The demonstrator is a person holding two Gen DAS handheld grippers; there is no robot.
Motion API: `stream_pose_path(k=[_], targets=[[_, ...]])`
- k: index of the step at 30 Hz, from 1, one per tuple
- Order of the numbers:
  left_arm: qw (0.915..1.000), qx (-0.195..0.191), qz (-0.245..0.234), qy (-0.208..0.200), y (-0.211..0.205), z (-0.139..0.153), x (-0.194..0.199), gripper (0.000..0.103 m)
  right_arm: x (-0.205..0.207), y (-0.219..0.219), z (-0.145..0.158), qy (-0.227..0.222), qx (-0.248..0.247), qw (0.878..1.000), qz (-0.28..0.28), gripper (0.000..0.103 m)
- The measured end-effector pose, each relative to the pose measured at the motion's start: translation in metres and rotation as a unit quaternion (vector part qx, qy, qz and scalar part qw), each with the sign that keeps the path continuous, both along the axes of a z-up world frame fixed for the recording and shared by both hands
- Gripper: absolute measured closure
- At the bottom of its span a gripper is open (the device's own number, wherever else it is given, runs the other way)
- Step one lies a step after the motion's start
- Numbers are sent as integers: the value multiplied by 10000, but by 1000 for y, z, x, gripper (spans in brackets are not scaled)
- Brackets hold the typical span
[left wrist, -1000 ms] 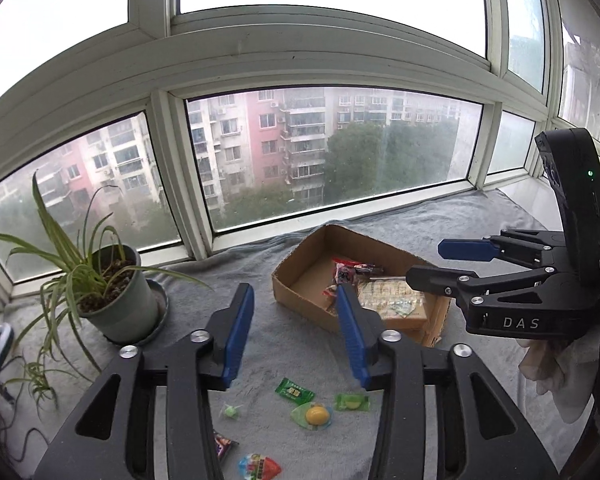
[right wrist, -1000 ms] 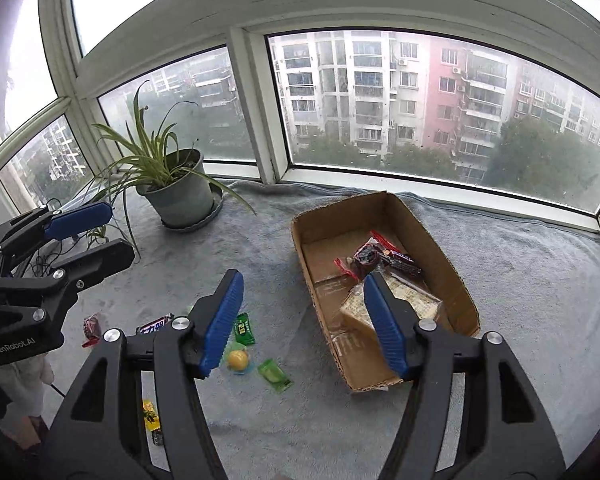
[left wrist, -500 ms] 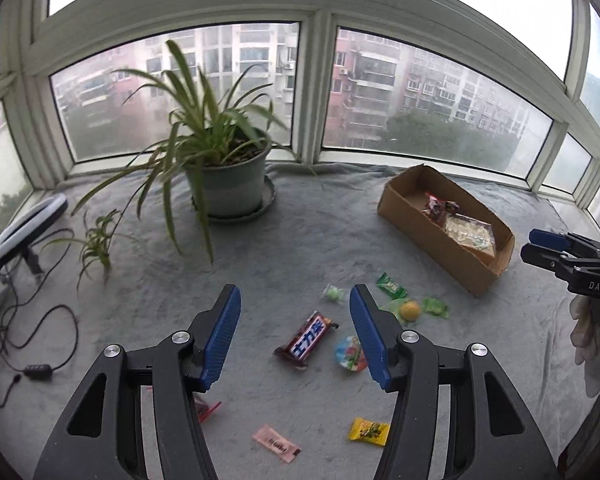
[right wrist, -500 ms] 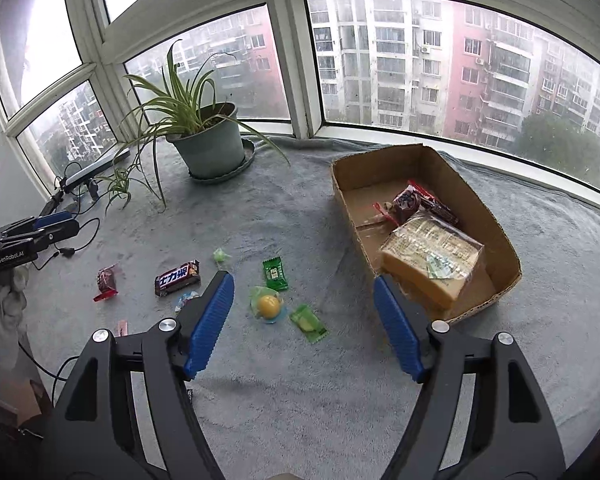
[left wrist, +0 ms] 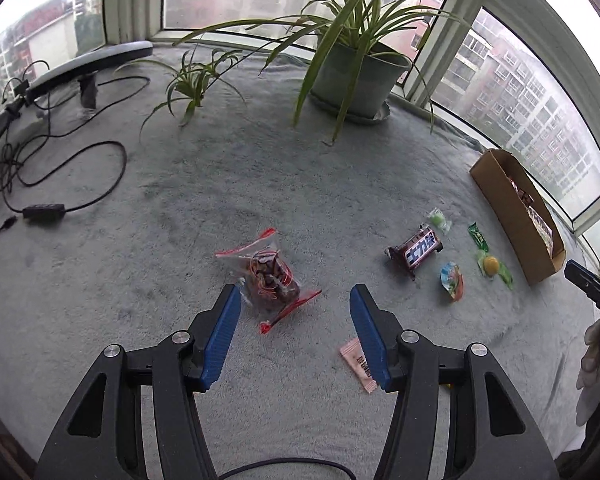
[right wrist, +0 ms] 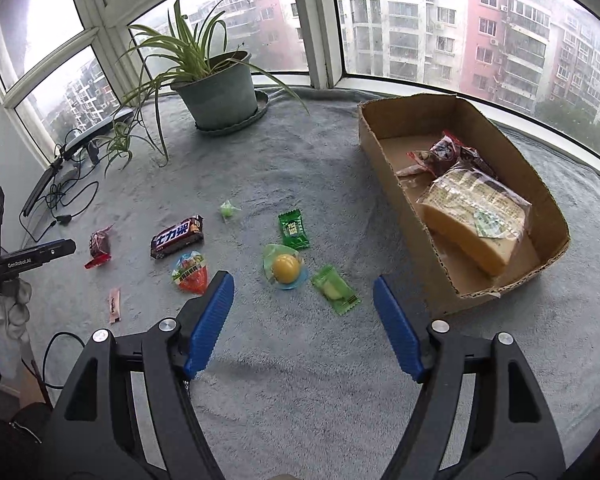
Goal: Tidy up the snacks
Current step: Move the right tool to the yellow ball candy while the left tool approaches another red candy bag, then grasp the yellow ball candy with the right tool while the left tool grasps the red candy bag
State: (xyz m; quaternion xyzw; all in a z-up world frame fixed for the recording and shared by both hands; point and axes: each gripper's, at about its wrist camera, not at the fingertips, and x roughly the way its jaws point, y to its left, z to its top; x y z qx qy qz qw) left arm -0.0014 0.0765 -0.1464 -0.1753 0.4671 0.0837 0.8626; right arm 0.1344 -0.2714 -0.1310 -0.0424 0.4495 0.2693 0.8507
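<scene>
Grey fleece blanket covering the window ledge and carrying every item below. Cardboard box, open-topped, lying at the right of the right wrist view; inside it, a clear-wrapped block of bread and, touching it on the window side, a dark red snack bag. Potted spider plant in a green pot on a saucer, near the window and well apart from the box. Ring light with loose black cables, at the far left of the left wrist view.

Left gripper, jaws parted and empty, pointing down at the blanket; a clear red-edged snack packet lies just ahead of the blue pads, nearer the left one, untouched. Right gripper, jaws held wide and empty, above a cluster of loose sweets.

Loose snacks between plant and grippers: chocolate bar; orange-and-green jelly cup; yellow jelly cup; dark green sachet; light green wrapped sweet; pink sachet, partly behind the left gripper's right pad; small green candy.
</scene>
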Motion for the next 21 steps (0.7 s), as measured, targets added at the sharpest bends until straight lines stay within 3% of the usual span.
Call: stream_pose_path(k=[11, 17, 19, 21], targets=[[9992, -161, 257, 250, 10, -27, 10, 47, 17, 46, -40, 269, -353, 9984, 345, 28], [9987, -148, 363, 320, 17, -34, 16, 47, 33, 65, -58, 321, -563, 9970, 429, 41], [9987, -139, 361, 341, 18, -36, 20, 47, 38, 69, -62, 409, -577, 9964, 465, 56], [9985, -132, 377, 385, 20, -40, 24, 47, 41, 71, -64, 429, -616, 9960, 485, 57]])
